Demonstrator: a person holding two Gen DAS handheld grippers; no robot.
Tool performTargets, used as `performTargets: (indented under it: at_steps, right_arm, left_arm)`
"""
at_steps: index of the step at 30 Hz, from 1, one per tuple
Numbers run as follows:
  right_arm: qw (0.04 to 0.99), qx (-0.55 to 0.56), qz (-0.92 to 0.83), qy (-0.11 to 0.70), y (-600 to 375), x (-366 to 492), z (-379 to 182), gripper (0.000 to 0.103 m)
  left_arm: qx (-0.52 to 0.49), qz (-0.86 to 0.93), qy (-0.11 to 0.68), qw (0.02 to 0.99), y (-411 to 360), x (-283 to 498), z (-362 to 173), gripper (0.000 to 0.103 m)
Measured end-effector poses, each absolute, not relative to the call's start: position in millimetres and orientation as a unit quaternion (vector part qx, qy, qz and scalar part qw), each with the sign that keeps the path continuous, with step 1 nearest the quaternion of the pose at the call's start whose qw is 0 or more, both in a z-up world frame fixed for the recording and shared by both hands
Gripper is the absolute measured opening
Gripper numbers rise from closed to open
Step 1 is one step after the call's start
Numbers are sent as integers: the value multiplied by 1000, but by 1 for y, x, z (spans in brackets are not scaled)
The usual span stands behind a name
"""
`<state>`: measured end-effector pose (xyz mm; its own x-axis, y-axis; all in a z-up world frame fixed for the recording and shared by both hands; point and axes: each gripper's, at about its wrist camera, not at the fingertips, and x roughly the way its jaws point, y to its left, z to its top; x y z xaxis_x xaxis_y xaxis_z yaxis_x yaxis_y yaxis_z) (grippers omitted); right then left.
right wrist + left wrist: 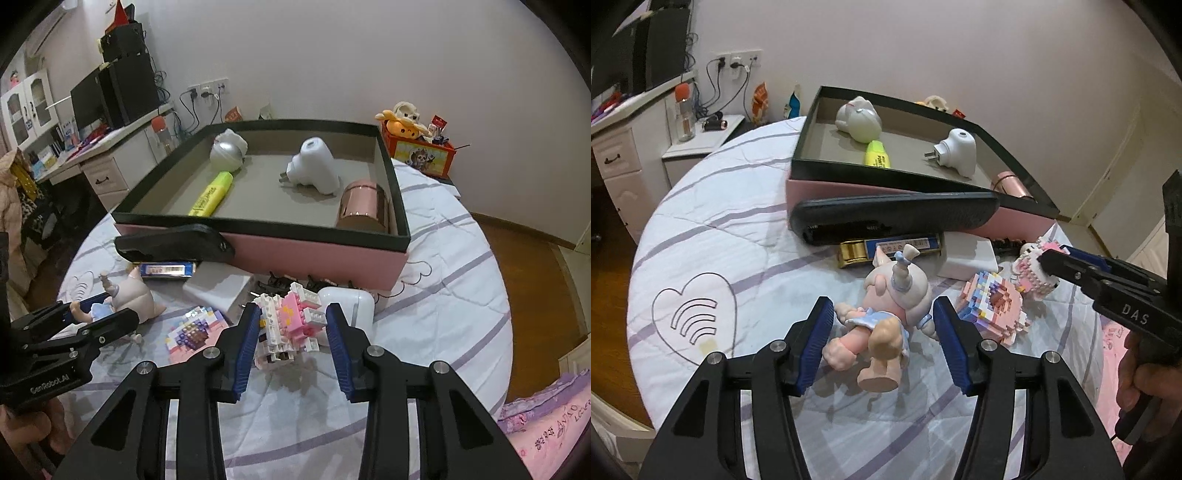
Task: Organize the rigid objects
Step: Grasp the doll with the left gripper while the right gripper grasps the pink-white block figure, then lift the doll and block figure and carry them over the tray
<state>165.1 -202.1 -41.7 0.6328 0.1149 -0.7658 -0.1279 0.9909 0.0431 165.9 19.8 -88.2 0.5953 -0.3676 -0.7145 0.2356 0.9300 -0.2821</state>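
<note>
Jaws spread, the left gripper [882,328] is straddling a glossy vinyl doll [882,314] lying on the quilted bedspread [701,236], while the right gripper [291,339], equally spread, is flanking a knobbly pink-and-white brick-built figure [291,325] near the pink box [317,254].

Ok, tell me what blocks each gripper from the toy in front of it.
Nothing visible. The left gripper is open with the doll already between its fingers; the right gripper is open around the pink-and-white brick figure.
</note>
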Motion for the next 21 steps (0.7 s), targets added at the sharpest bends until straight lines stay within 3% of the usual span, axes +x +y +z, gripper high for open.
performTargets:
  at_steps: [7,10,13,15,17,21]
  right_arm:
    - [907,-5,70,415,-202,157,-33,38]
    - [908,-4,70,413,-202,155,-30,38]
    - [908,-5,72,413,-201,153,-28,38]
    - [907,-6,72,415,-199,153,-29,38]
    - [906,-5,74,417,-198,152,-30,38]
    - [904,-7,74,420,-198,151,-32,38]
  left_arm:
    - [-88,-176,411,890,24,161,-82,56]
    - [-97,-182,409,889,27,159,-80,42]
    - [-69,-181,418,887,20,161,-81,41]
    - [-59,-168,419,891,17,163,-84,50]
    - [-38,-144,430,890,13,167,-92,84]
    - [-46,-152,431,888,11,169,-102,87]
